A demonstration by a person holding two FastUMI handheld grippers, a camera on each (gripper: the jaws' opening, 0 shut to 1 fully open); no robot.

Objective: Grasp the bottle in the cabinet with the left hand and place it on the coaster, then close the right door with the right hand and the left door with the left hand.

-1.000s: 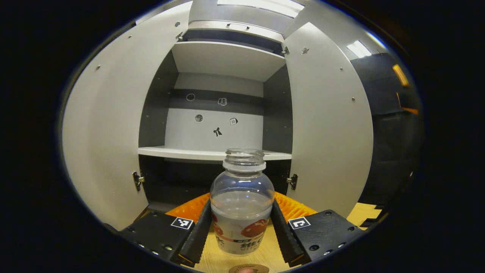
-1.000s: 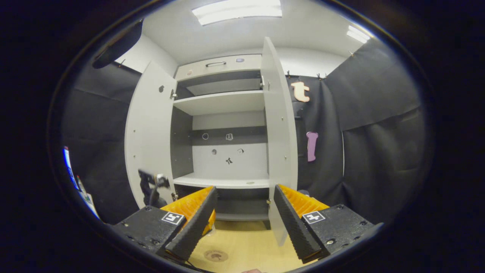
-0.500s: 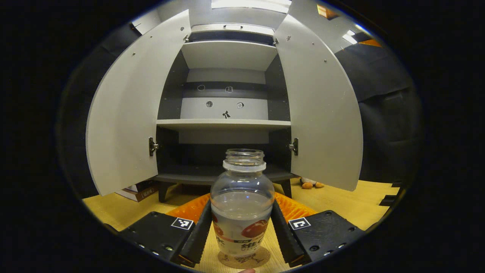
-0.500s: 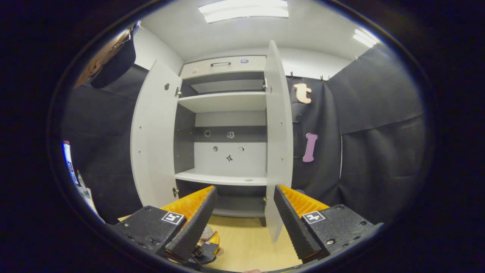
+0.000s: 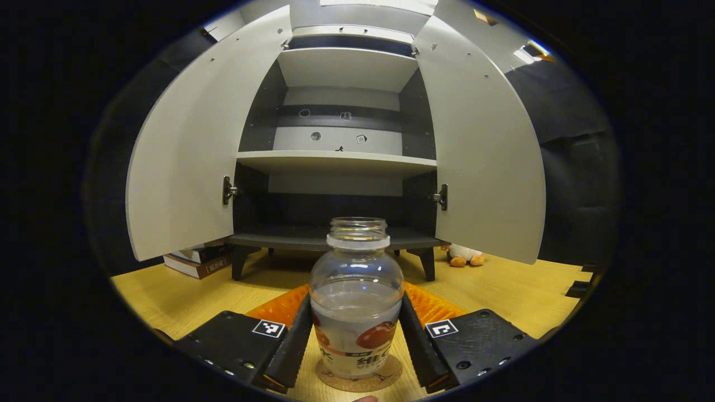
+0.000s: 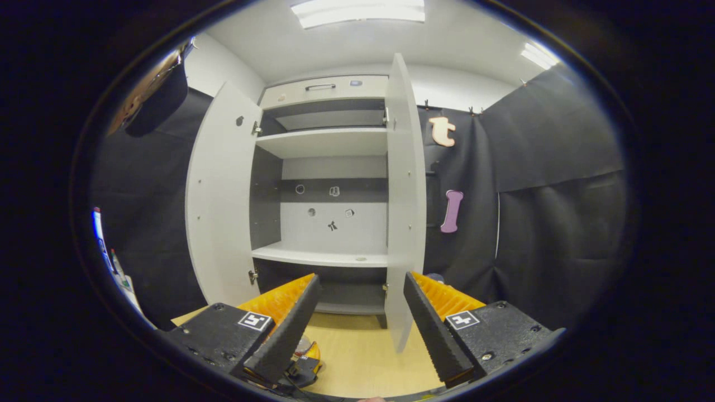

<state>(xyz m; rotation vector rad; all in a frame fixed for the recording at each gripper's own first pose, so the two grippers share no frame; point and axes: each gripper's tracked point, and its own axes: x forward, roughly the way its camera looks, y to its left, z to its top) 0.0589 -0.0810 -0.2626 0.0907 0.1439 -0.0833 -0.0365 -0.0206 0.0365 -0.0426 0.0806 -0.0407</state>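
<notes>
The left tongs [image 5: 355,335] pinch the bottle [image 5: 356,301], seemingly resting on the coaster [image 5: 358,378]. The right tongs [image 6: 356,318] hang spread, empty, facing the right door [image 6: 405,206].

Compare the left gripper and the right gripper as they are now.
The left gripper is shut on the bottle, which stands on the coaster; the right gripper is open and holds nothing. The left gripper sits low by the floor; the right gripper is raised higher, facing the cabinet's right door. Both have black ridged fingers.
</notes>
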